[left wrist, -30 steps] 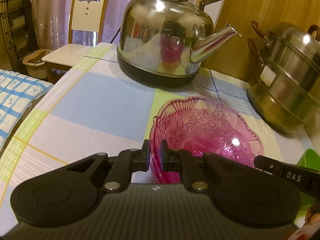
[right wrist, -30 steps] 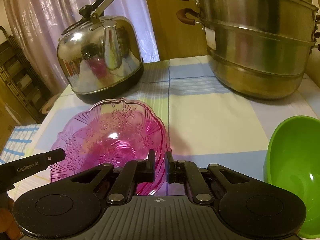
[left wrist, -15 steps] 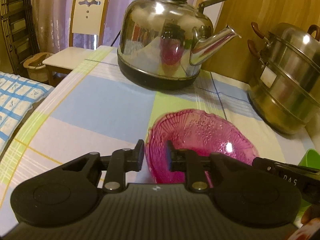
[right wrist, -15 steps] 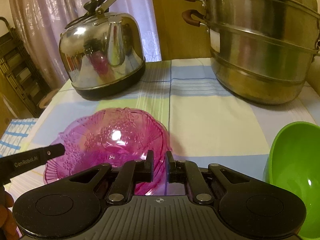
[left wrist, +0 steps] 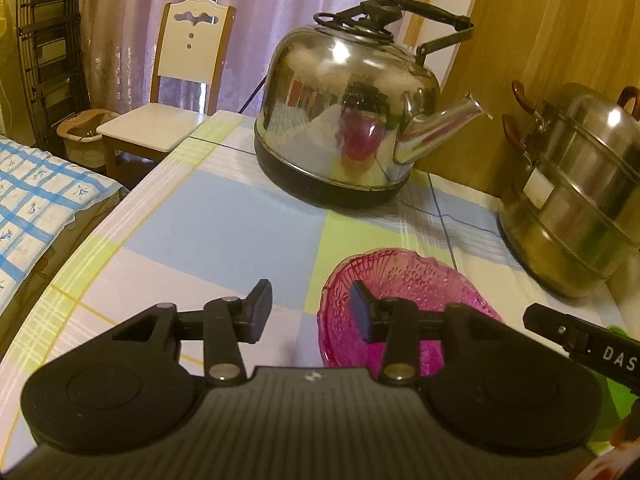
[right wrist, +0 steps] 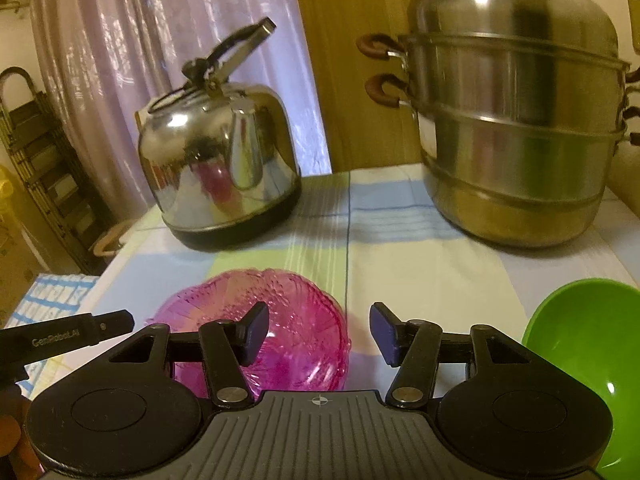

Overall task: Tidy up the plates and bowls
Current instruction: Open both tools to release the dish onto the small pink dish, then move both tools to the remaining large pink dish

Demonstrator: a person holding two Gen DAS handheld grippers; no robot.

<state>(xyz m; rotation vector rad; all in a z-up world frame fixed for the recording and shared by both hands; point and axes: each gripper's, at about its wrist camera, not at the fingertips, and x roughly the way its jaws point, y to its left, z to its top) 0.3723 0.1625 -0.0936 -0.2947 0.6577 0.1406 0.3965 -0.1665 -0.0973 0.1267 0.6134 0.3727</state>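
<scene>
A pink cut-glass bowl [left wrist: 416, 292] sits on the checked tablecloth [left wrist: 224, 236]. My left gripper [left wrist: 310, 310] is open above its left rim, with the rim between the jaws and not touching them. The bowl also shows in the right wrist view [right wrist: 296, 344]. My right gripper [right wrist: 320, 334] is open over its right rim, empty. A green bowl [right wrist: 584, 360] sits at the right edge, right of my right gripper.
A steel kettle [left wrist: 352, 120] stands at the back of the table. A stacked steel steamer pot [right wrist: 516, 140] stands at the back right. A white chair [left wrist: 168, 112] and a blue-checked bed [left wrist: 36, 200] lie beyond the table's left edge.
Both grippers were shut on the pink bowl's rims and held it tilted. They lowered it flat onto the cloth, opened, and let go.
</scene>
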